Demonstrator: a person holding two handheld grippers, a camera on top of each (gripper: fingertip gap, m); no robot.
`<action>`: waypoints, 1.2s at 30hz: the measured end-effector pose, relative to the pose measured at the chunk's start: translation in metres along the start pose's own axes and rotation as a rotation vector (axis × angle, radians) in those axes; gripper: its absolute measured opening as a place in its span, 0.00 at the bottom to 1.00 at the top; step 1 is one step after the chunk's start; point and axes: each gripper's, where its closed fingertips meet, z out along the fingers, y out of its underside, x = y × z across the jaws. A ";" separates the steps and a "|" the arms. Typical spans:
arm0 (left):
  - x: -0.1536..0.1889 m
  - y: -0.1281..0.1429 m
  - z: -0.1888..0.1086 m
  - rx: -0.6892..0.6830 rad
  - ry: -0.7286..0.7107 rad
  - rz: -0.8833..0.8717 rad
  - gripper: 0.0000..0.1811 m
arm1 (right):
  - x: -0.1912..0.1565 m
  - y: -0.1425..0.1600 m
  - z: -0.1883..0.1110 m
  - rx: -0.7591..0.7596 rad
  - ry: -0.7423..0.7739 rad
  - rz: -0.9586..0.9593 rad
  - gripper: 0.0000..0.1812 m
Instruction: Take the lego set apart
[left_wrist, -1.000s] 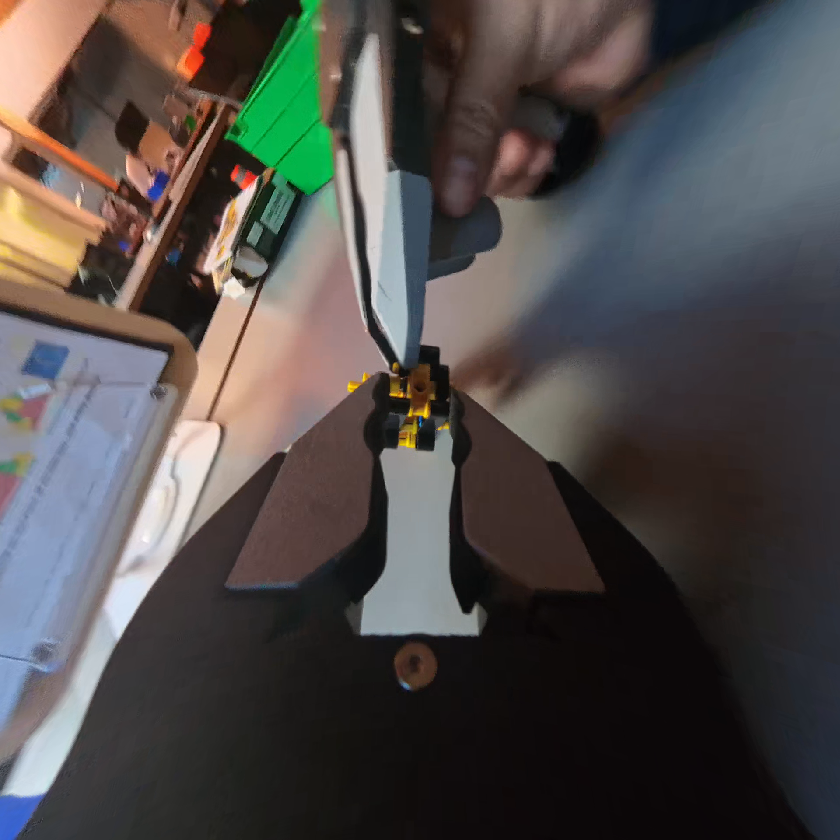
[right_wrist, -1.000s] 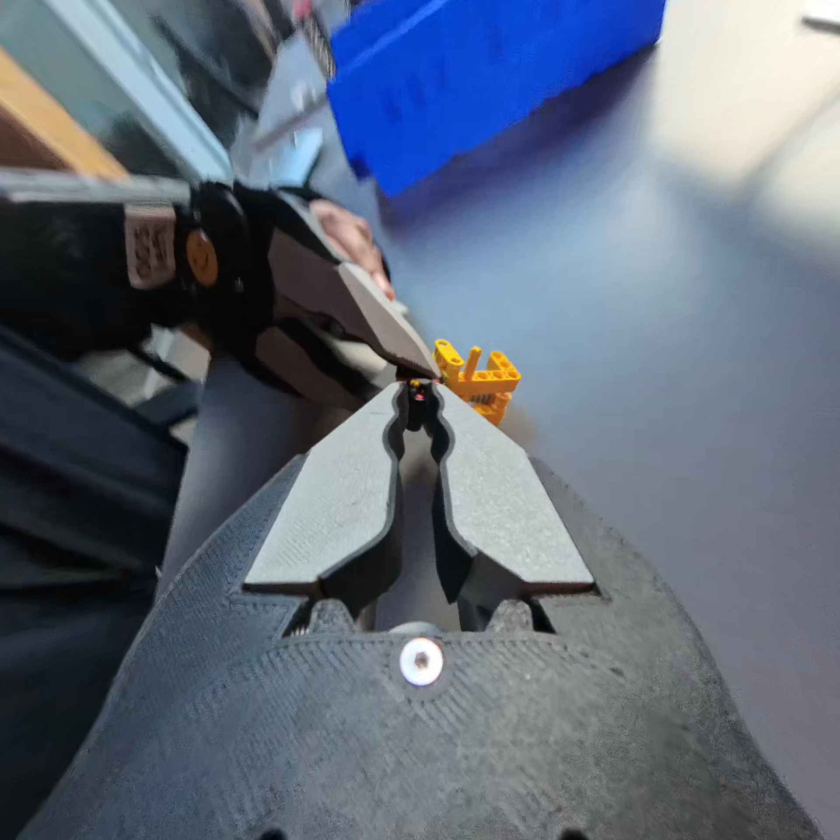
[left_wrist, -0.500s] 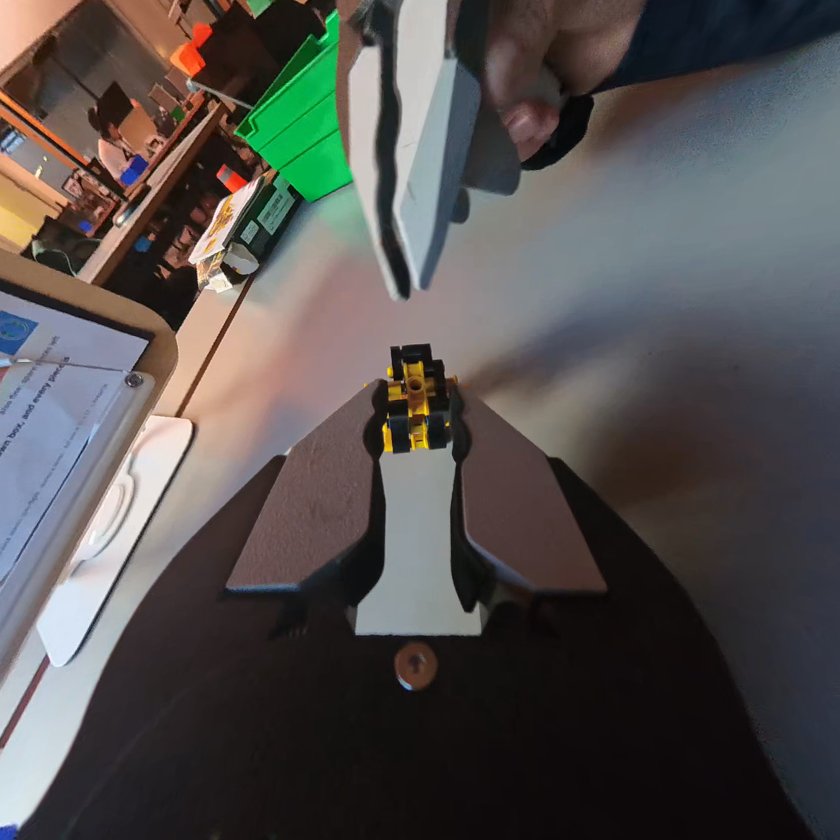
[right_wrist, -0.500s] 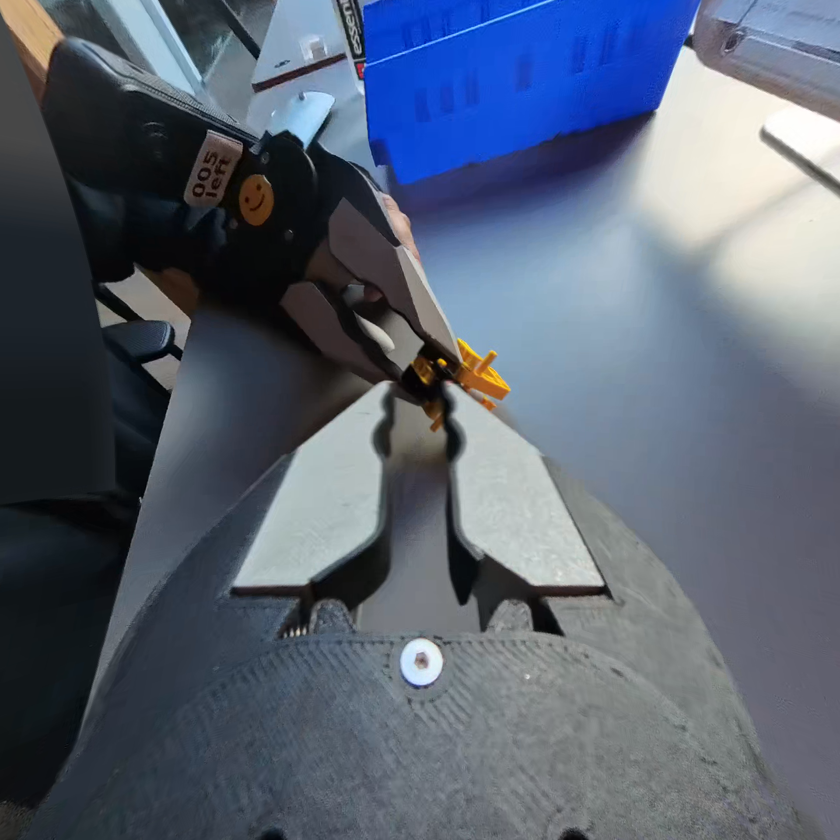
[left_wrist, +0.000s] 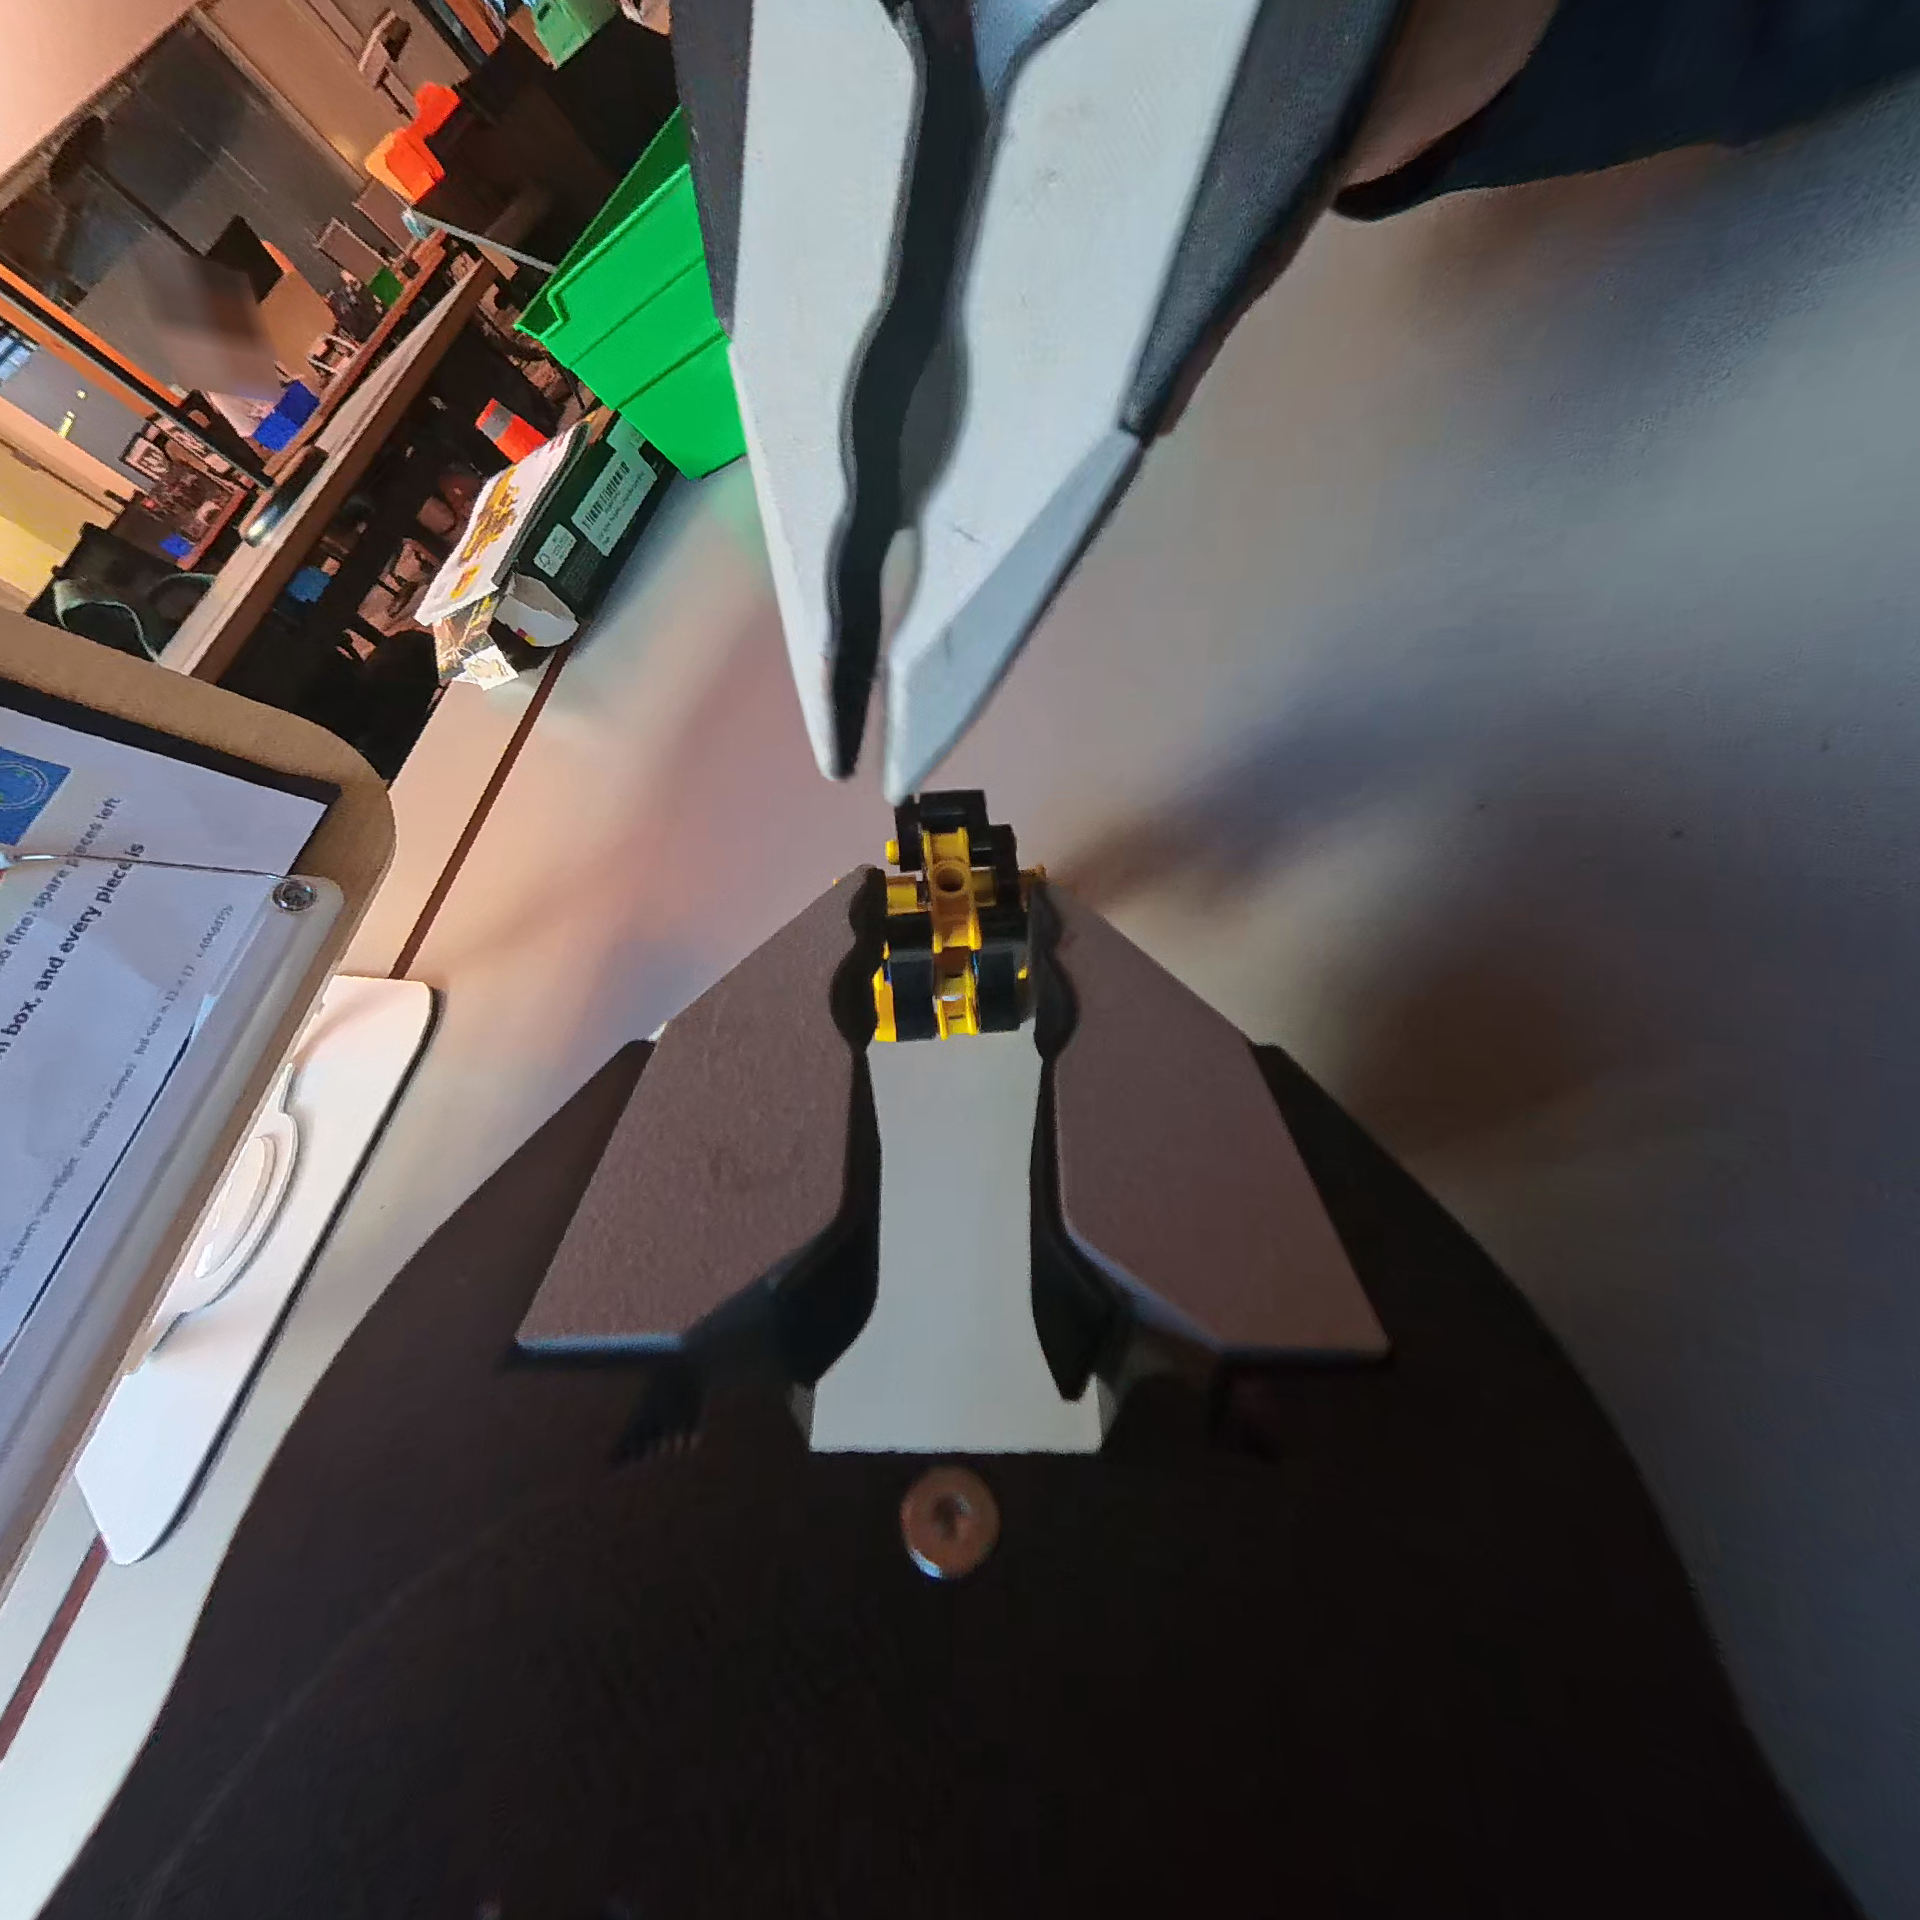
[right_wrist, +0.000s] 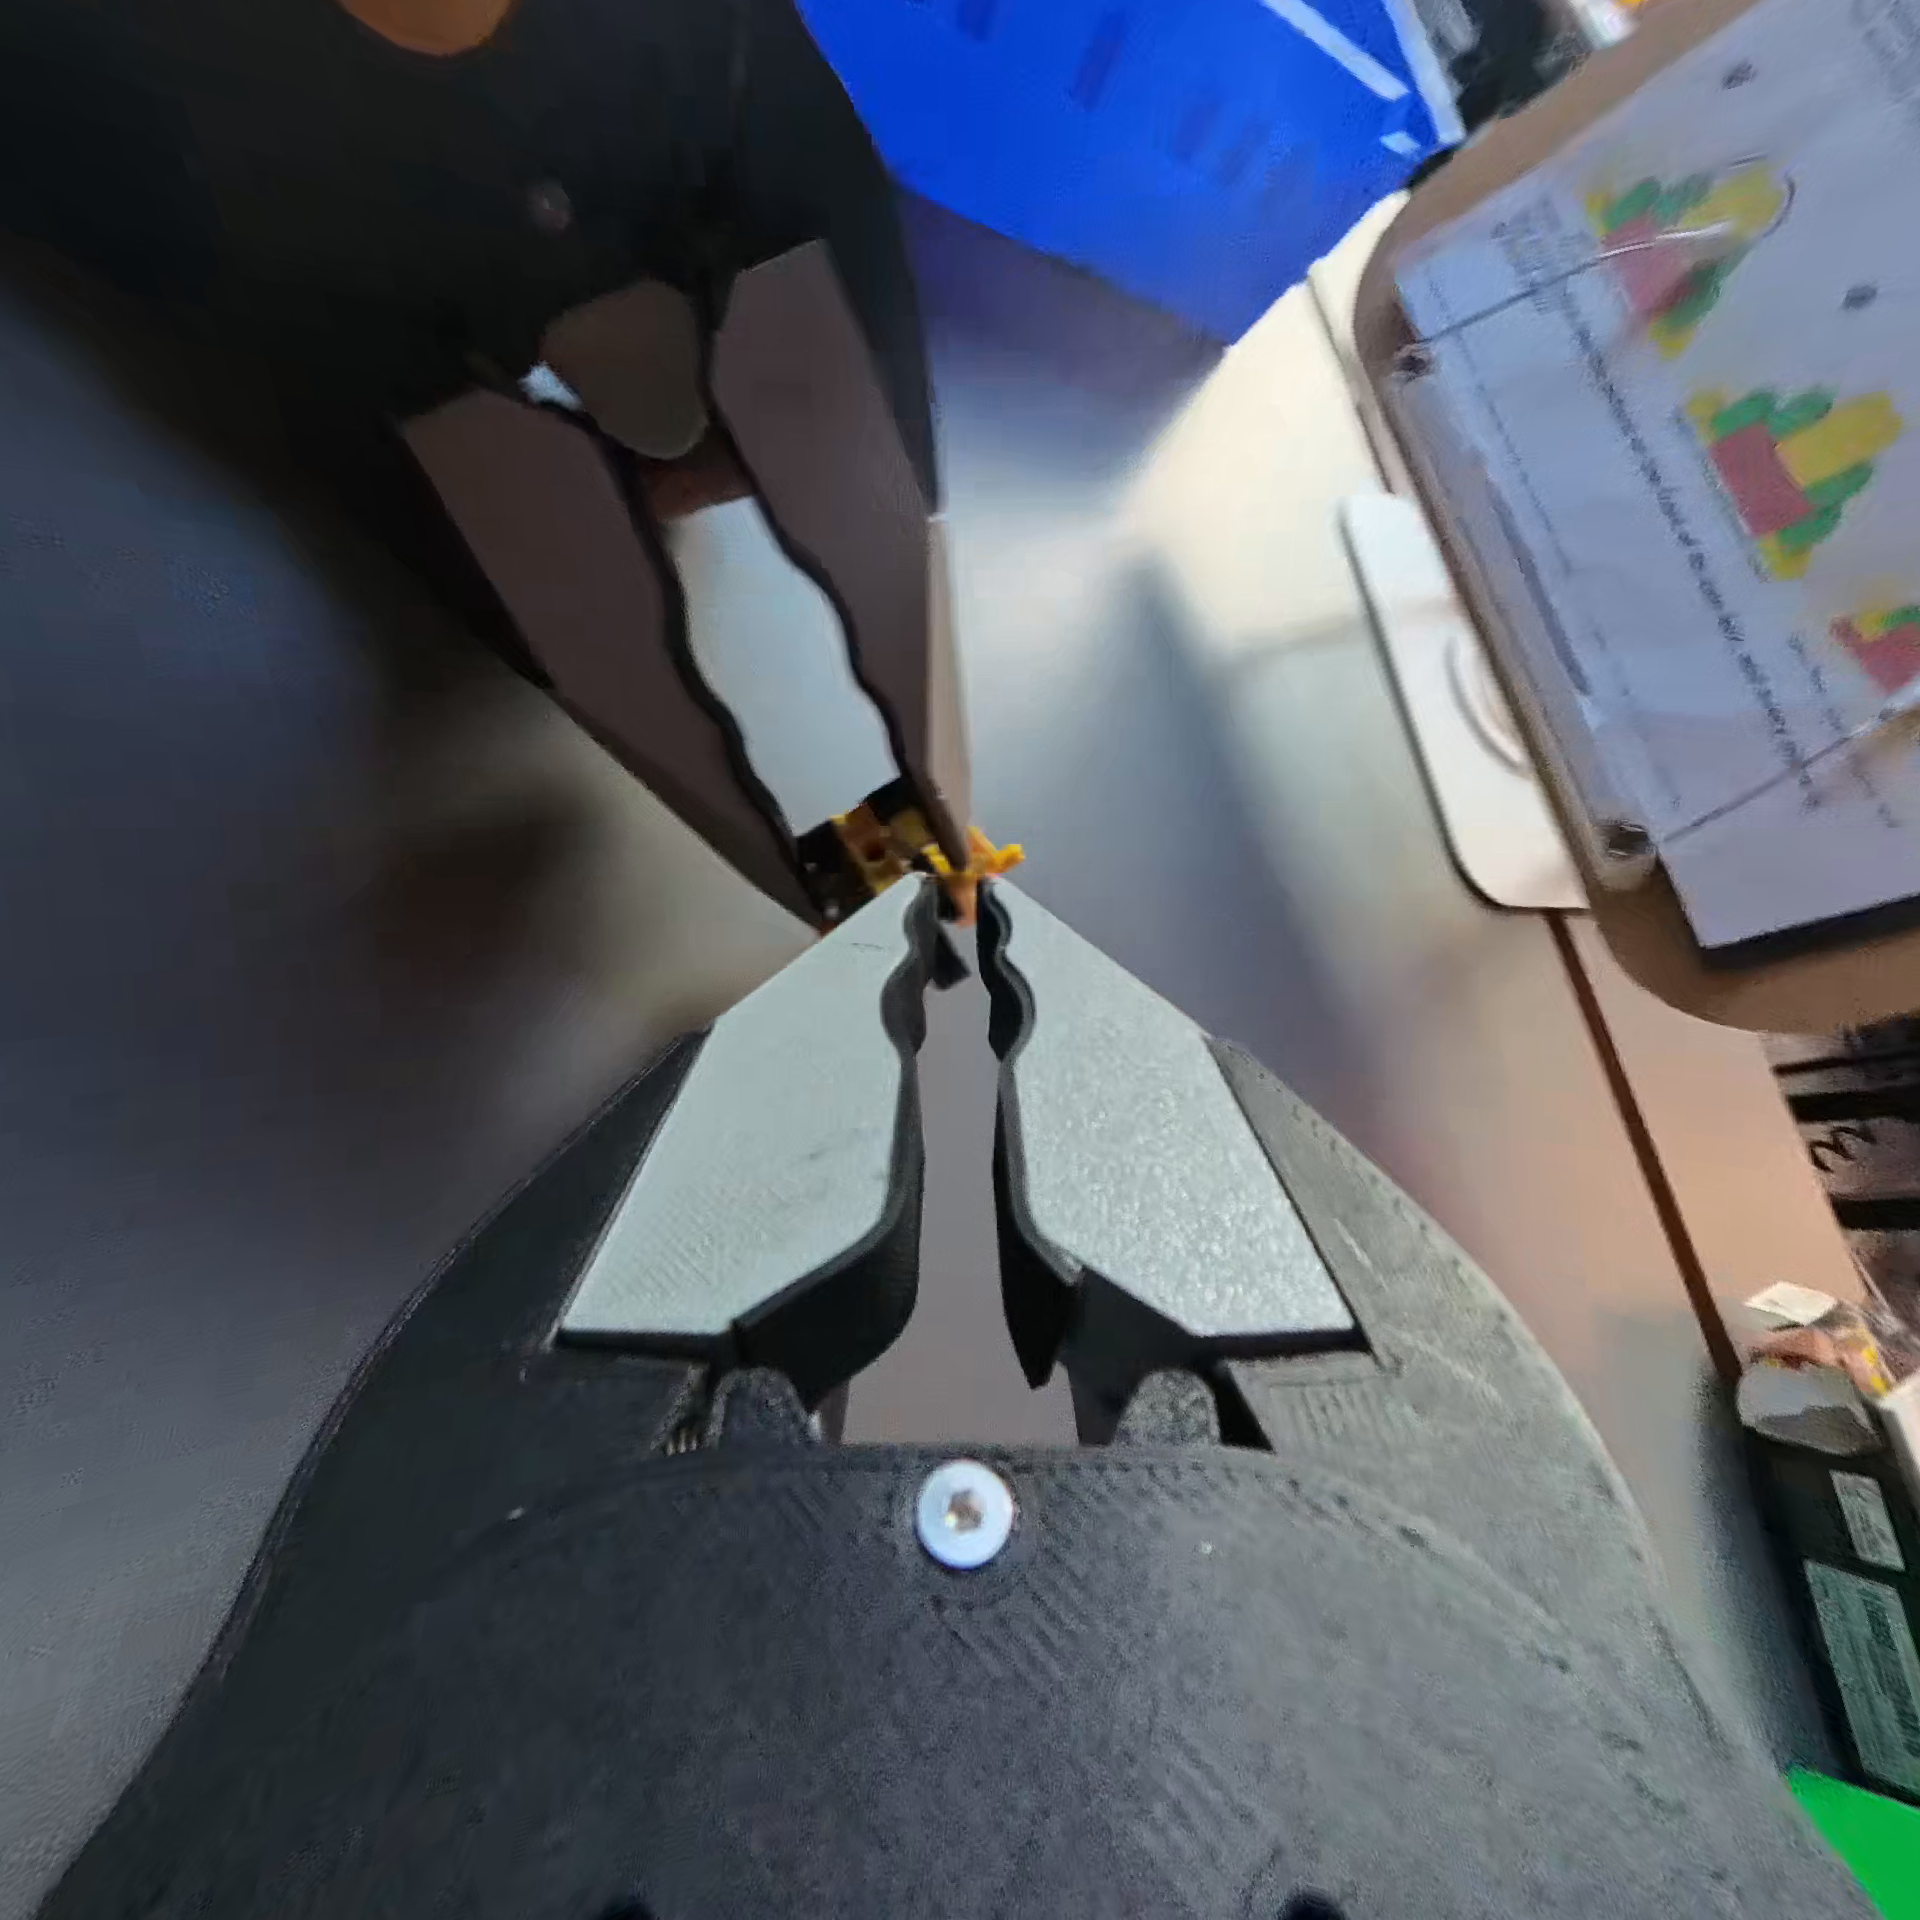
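A small yellow and black lego model (left_wrist: 951, 935) is clamped between the brown fingers of my left gripper (left_wrist: 951, 904) and held above the table. My right gripper (left_wrist: 868, 774) reaches down from the top of the left wrist view, its grey tips at the model's far black end. In the right wrist view, my right gripper (right_wrist: 958, 899) has its jaws nearly together on a small orange part (right_wrist: 964, 902) that sticks out of the model (right_wrist: 868, 847). My left gripper (right_wrist: 883, 868) comes in from the top there. The contact itself is blurred.
The pale table (left_wrist: 1455, 727) lies below. A board with a printed sheet (left_wrist: 125, 1018) on a white base (left_wrist: 260, 1247) stands at the left, and shows at the right in the right wrist view (right_wrist: 1662, 468). Green bins (left_wrist: 644, 343), small boxes (left_wrist: 561, 530) and a blue bin (right_wrist: 1122, 135) stand farther off. My two grippers' fingertips are within a few centimetres of each other.
My right gripper pulled away from the model and widened, then came back to its end and narrowed its jaws on the orange part. My left gripper kept hold of the model.
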 end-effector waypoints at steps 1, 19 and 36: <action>0.000 0.000 0.000 -0.002 -0.002 -0.003 0.14 | -0.003 0.003 0.002 -0.029 -0.008 -0.010 0.04; 0.013 -0.013 -0.011 0.116 0.100 0.030 0.13 | 0.005 0.036 0.010 -0.201 0.082 -0.134 0.00; 0.021 -0.027 -0.024 0.228 0.161 0.026 0.13 | -0.046 0.013 -0.002 0.062 -0.284 0.074 0.08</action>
